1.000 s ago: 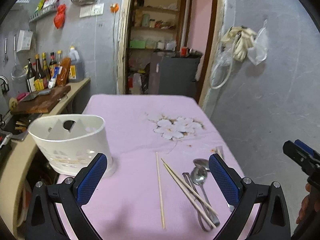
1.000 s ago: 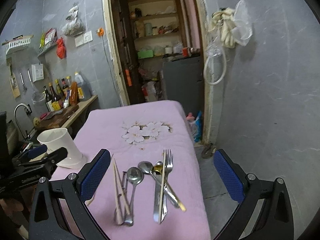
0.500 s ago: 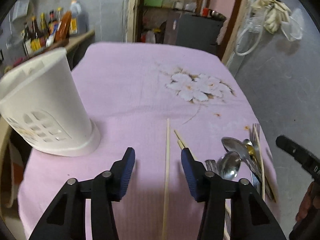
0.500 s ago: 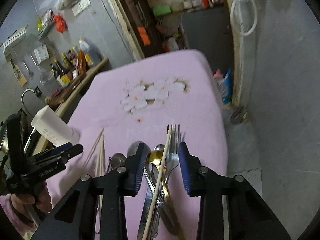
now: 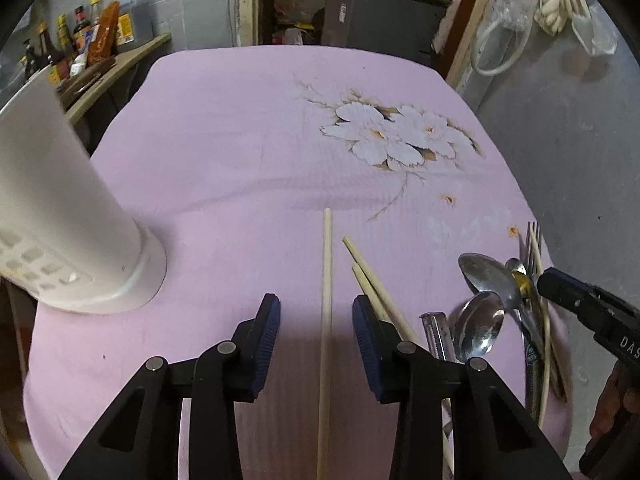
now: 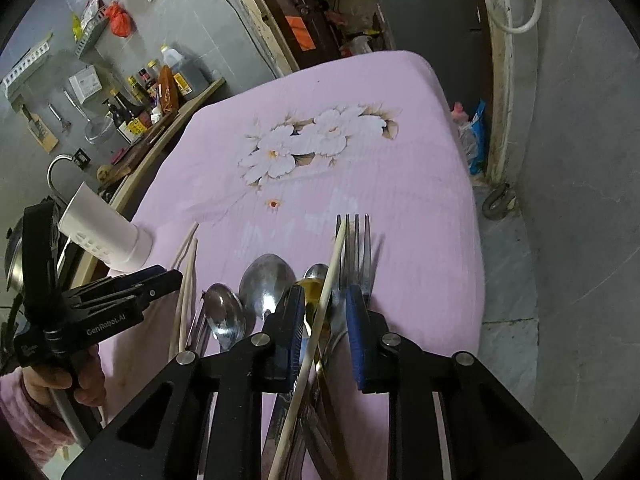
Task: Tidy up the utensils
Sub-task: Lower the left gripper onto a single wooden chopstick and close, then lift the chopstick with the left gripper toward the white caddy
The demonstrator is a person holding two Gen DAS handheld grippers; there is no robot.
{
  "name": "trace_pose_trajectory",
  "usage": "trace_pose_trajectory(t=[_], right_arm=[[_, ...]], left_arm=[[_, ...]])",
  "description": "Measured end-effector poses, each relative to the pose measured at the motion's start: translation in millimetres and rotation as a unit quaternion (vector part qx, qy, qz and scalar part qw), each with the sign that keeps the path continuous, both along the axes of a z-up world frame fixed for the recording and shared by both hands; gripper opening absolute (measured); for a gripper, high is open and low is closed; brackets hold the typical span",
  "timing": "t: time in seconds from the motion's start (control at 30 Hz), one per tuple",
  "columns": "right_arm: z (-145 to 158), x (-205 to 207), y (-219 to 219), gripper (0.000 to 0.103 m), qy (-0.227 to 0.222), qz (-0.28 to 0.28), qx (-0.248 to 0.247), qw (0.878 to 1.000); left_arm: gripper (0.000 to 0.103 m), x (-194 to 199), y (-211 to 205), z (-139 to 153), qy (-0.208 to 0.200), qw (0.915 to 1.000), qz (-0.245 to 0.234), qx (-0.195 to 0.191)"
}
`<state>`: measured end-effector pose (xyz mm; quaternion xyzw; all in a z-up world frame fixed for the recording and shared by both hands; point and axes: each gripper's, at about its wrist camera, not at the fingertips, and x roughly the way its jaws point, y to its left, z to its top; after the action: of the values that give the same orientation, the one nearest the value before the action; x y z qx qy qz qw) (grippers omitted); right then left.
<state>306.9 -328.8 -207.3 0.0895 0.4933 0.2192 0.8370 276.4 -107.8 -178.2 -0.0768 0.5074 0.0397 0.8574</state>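
My left gripper (image 5: 316, 316) is open low over the pink tablecloth, its fingers either side of a single wooden chopstick (image 5: 326, 280). Two more chopsticks (image 5: 370, 276) lie just right of it. A white utensil holder (image 5: 60, 220) stands at the left. My right gripper (image 6: 322, 312) is open over a pile of cutlery, straddling a chopstick (image 6: 334, 264) and a fork (image 6: 358, 248). Spoons (image 6: 266, 280) lie left of its fingers. The right gripper also shows in the left wrist view (image 5: 588, 312).
The table's right edge (image 6: 468, 216) drops to a grey floor. A counter with bottles (image 6: 140, 116) runs along the left wall. A doorway (image 5: 340, 8) lies beyond the far end. The left gripper and hand show in the right wrist view (image 6: 92, 312).
Both grippers have dropped towards the table and narrowed their jaws. The left now straddles the single chopstick; the right straddles the chopstick and fork.
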Motion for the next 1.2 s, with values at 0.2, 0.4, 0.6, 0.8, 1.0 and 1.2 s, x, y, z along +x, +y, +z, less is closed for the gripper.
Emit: trace_pose_trajectory(t=[0.2,0.4,0.6,0.8,1.0,1.2], right_arm=[[-4.4,9.9,0.7,0.018,0.020,0.008,0.003,1.000],[-5.0,12.7,3.2,0.015,0.043,0.006,0.007,0.999],[1.5,9.3,-1.9,0.004,0.050,-0.022,0.020,0.998],[31.5,-14.9,-6.5,0.004,0.020,-0.051,0.057,0.997],[77.1,-60.0,-2.9,0.004,-0.040,-0.099,0.086,0.991],[111.1,-81.9,32.4,0.004,-0.090,-0.115,0.117,0.982]], left_arm=[[0.035,10.2,-4.7,-1.1,0.016,0.9992,-0.025,0.026],[0.005,16.0,-4.5,0.4,0.032,0.9986,-0.040,0.012],[0.005,8.6,1.1,10.1,0.026,0.9985,-0.046,-0.013],[0.005,-11.7,16.4,35.2,-0.007,0.9974,-0.044,-0.056],[0.005,-35.0,40.3,77.7,-0.060,0.9911,-0.052,-0.107],[0.005,-49.2,78.0,123.5,-0.133,0.9806,-0.061,-0.131]])
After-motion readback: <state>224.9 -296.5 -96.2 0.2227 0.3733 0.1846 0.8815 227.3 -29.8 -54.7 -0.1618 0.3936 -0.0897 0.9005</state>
